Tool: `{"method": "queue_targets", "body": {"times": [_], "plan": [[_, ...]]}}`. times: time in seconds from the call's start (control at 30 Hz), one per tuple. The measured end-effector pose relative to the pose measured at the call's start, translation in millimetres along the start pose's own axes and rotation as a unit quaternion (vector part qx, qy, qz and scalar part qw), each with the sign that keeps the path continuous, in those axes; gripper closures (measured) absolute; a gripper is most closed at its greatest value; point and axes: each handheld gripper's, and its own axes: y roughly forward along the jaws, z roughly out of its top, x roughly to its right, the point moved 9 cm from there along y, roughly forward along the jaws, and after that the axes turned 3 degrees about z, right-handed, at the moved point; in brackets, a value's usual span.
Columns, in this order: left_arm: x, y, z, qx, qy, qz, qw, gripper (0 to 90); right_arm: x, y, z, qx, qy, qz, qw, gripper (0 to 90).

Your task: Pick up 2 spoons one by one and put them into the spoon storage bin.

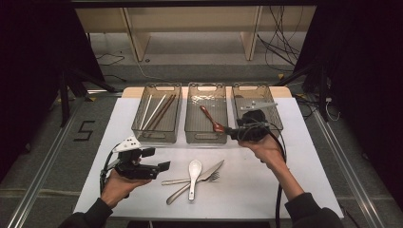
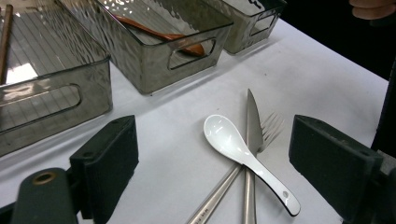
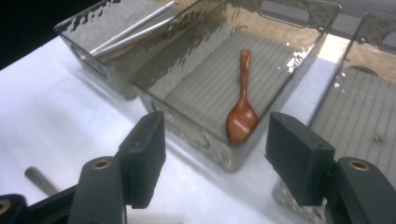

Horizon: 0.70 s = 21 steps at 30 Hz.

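Cutlery sort: white spoon waits in front of the left claw

Spoons, knife and fork on the table [image 1: 294, 156], three clear bins along the far side. The wooden spoon [image 1: 212, 119] lies in the middle bin [image 1: 206, 137], bowl toward the near wall, handle running away to the far left. The right claw [image 1: 228, 132] hovers at that bin's near right corner, jaws spread wide and nothing between them; in the right gripper view the spoon [image 3: 241, 114] sits beyond the gap, inside the bin wall, untouched. Released, then.

Now the pile. The white spoon [image 1: 193, 175] lies on the near middle of the table, on top of the knife [image 1: 209, 171] and the fork [image 1: 187, 187], its long axis running near to far, bowl at the far end. The left claw [image 1: 166, 166] is just to its left, pointing right at it, jaws open and empty. From the left gripper view the white spoon [image 2: 243, 156] lies straight ahead between the two black jaws, handle slanting toward the right one.

That is the relation that counts: the left hand [image 1: 119, 183] is plainly the nearer one, low and level, and the spoon lies across its line of approach. My read: a short push to the right takes the handle crosswise. The right hand [image 1: 266, 147] is held higher, near the bins, well apart from the pile.
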Motion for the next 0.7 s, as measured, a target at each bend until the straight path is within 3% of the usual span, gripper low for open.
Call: {"method": "queue_targets", "body": {"times": [0.27, 0.47, 0.7], "plan": [[4.4, 4.6, -2.3, -0.013, -0.004, -0.004, 0.9999, 15.4, 5.3, -21.9, -23.5, 0.022, 0.018, -0.002, 0.9996, 37.4], [8.2, 8.1, -3.2, -0.022, -0.004, -0.006, 0.9997, 15.4, 1.6, -36.4, -34.5, 0.043, 0.023, 0.006, 0.9988, 35.7], [10.0, 15.0, -5.7, -0.045, -0.007, 0.009, 0.9989, 15.4, -4.0, -42.1, -50.1, 0.037, 0.023, 0.01, 0.999, 34.6]]}}
